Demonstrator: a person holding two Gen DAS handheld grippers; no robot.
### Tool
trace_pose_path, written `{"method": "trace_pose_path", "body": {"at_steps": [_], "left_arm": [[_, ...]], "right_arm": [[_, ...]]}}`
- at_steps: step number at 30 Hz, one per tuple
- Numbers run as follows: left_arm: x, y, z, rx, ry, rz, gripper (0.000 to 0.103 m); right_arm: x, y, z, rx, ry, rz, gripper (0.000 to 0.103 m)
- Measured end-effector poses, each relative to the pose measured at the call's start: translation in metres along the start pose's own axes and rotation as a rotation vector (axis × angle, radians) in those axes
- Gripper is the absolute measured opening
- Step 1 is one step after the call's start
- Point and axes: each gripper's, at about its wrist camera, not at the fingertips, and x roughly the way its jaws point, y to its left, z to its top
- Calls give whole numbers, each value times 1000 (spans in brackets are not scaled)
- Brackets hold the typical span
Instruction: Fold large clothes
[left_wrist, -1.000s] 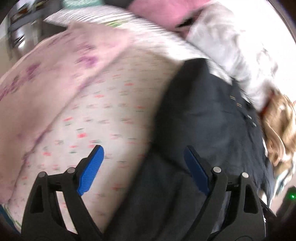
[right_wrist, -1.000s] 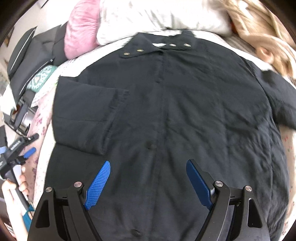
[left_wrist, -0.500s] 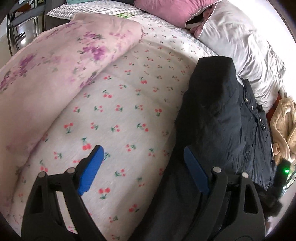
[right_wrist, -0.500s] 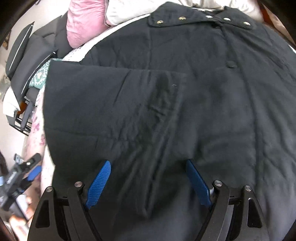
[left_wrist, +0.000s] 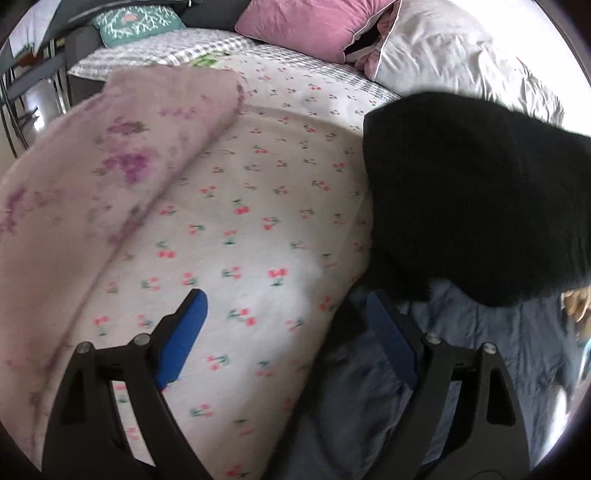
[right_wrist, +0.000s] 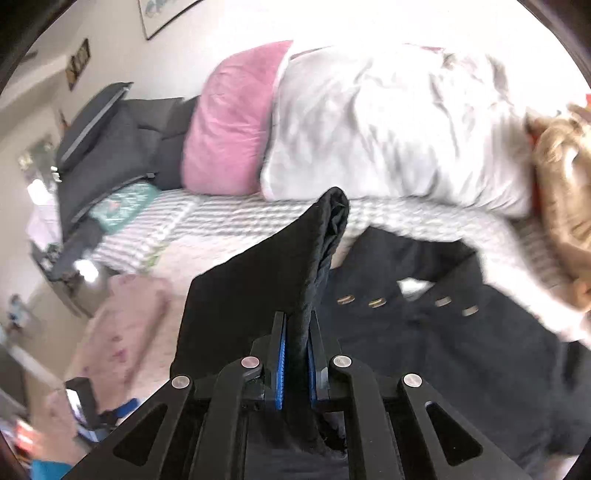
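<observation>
Coat (left_wrist: 461, 199), left-wrist view: its dark bulk lies along the right side of the cherry-print sheet (left_wrist: 258, 206), one fold raised in a black mass at upper right; the left gripper (left_wrist: 284, 332) is spread wide and empty, one finger over bare sheet, the other over the coat's edge. Right-wrist view: the right gripper (right_wrist: 297, 347) is pressed together on a ridge of coat fabric (right_wrist: 317, 258), which rises from the pads while the snap-buttoned collar (right_wrist: 406, 302) lies flat beyond, before the white pillow (right_wrist: 388, 129). Step in hand, by judgement: lifting one side to fold it over. Next move likely calls for carrying the pinched fold across the body, with the left gripper taking the lower edge.
</observation>
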Motion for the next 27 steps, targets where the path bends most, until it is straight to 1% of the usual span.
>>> {"method": "trace_pose_path", "body": {"at_steps": [1,2,4,5,6,7,8,11,12,14,17,18,19,20,21,22,23,24,25,26,27], "left_arm": [[1,-1,1,-21,-9,-16,88],[1,-2,1,-42,-18,-35,88],[3,-2,-2,-106,-48,-114,88],[6,-4,-1,-119,-48,-131,87],[9,-7,-1,-129,-42,-137,86],[12,-12,0,-133,-40,-144,84],[12,-16,1,-133,-47,-155,84],[13,-30,3,-129,-85,-193,84],[15,-34,4,-128,-96,-198,84],[25,-45,3,-106,-81,-171,84],[55,-53,-4,-44,-1,-25,84],[63,-51,-8,-40,11,-13,84],[62,-51,-10,-28,-14,-9,85],[61,-54,-10,-9,-18,11,85],[60,-59,-9,14,-13,42,85],[57,-62,-9,26,-16,62,85],[54,-64,-9,34,-19,78,85],[50,-66,-8,37,-20,90,85],[46,-67,-8,34,-21,95,85],[40,-69,-7,26,-26,95,85],[33,-71,-6,16,-45,87,85]], "right_arm": [[1,-13,0,14,9,-41,9],[2,-24,-5,26,14,-58,9],[14,-44,-19,36,44,-87,9],[21,-49,-27,39,62,-100,9],[31,-58,-37,50,91,-117,9],[41,-77,-50,82,115,-130,9],[45,-88,-59,104,126,-130,9],[80,-117,-94,162,170,-130,9],[88,-123,-100,166,182,-130,9],[104,-128,-117,163,196,-141,10],[115,-134,-139,168,209,-177,14],[116,-135,-144,168,212,-181,16],[115,-136,-145,160,215,-199,19],[114,-136,-145,147,222,-219,21],[112,-136,-143,131,234,-239,26],[110,-136,-142,125,240,-251,38],[106,-137,-139,112,249,-290,47],[101,-138,-135,101,253,-345,64],[99,-137,-130,99,248,-369,70],[91,-137,-127,100,218,-378,70],[84,-135,-124,102,189,-364,70]]}}
